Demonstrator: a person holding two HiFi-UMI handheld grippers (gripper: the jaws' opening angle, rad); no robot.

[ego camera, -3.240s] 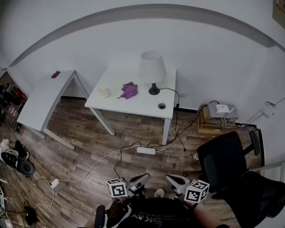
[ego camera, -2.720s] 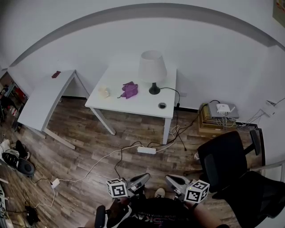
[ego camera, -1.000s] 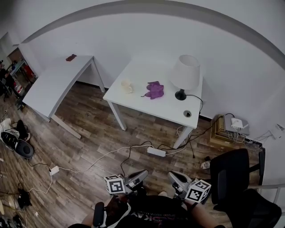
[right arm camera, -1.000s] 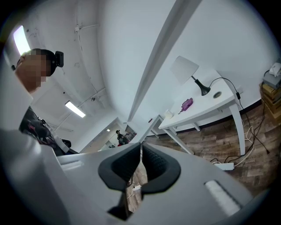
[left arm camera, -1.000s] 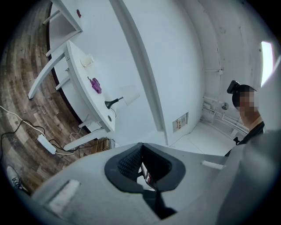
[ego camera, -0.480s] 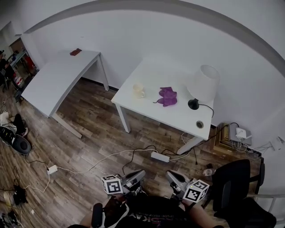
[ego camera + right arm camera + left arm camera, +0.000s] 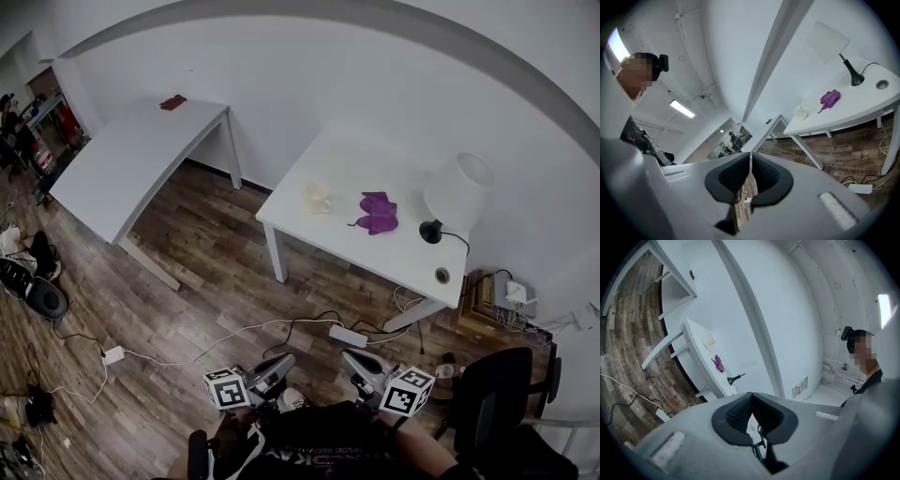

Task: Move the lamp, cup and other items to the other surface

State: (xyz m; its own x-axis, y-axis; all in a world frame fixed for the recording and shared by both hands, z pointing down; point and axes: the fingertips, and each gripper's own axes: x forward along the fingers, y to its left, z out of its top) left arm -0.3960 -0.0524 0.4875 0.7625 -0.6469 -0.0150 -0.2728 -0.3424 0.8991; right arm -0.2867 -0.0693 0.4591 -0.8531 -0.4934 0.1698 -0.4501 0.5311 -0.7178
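Lamp (image 7: 457,192), cup (image 7: 316,196) on white table (image 7: 349,157), left gripper (image 7: 751,398), right gripper (image 7: 750,158) fingers (image 7: 773,183) together, empty

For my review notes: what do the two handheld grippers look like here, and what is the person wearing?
The left gripper and right gripper are matching light grey moulded shells. Each carries a white cube printed with black square markers. Their fingers are lined with black pads that have a fine dotted texture. The person's top is dark.
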